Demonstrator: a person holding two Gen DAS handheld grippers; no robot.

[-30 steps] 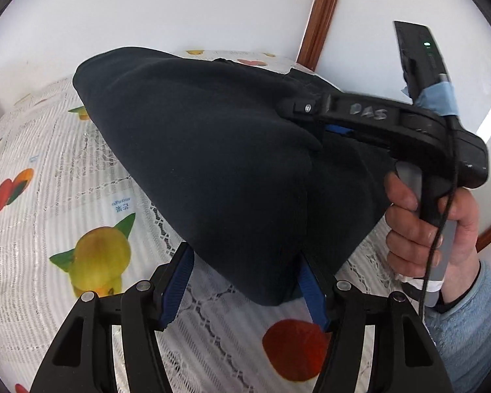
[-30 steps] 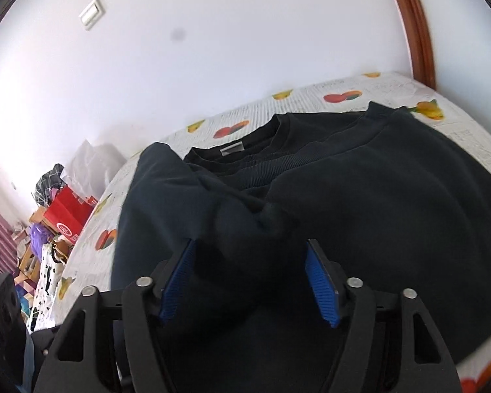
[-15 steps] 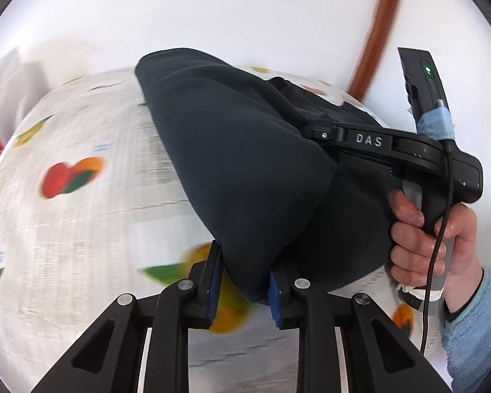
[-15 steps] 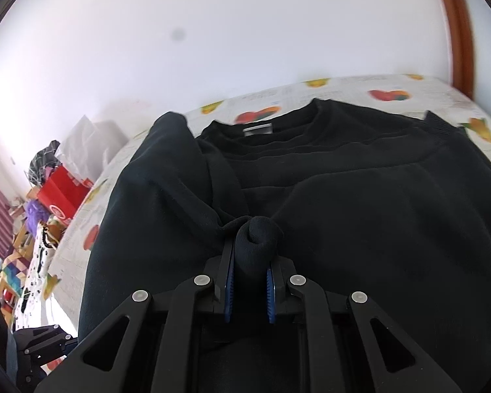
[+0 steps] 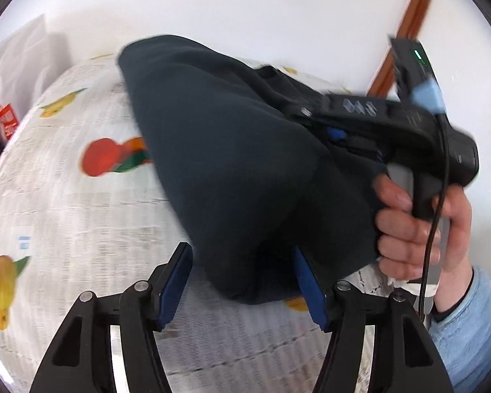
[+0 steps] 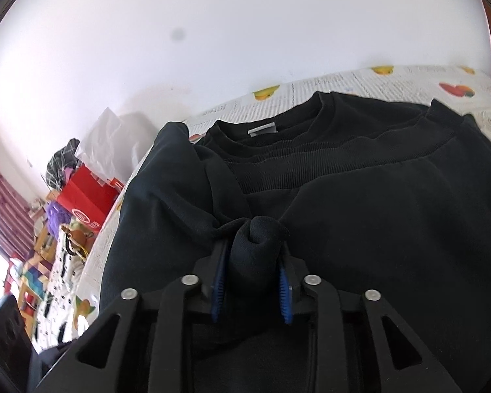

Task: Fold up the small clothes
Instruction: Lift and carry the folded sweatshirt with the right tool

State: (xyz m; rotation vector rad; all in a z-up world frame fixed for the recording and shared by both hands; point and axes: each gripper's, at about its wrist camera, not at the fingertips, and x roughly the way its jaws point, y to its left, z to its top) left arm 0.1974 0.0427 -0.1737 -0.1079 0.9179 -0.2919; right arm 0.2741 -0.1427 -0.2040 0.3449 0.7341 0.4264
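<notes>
Here the sweater (image 6: 360, 203) bunches between both grippers' just-opening jaws.

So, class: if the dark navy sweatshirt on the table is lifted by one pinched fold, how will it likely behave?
Probably floppy: the dark navy sweatshirt bunches into a soft knot between the right hand-held gripper pads. It looks thick, with a ribbed collar, so likely fairly heavy for cloth. It should drape and sag rather than slip.

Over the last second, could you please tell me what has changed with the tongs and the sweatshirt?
Both tongs pinched folds of the dark navy cotton sweatshirt, then their jaws have just been opening. The left tongs now stand clear of the fold between them; the right tongs still hold a bunch. The sweatshirt stays on the fruit-print tablecloth.
</notes>
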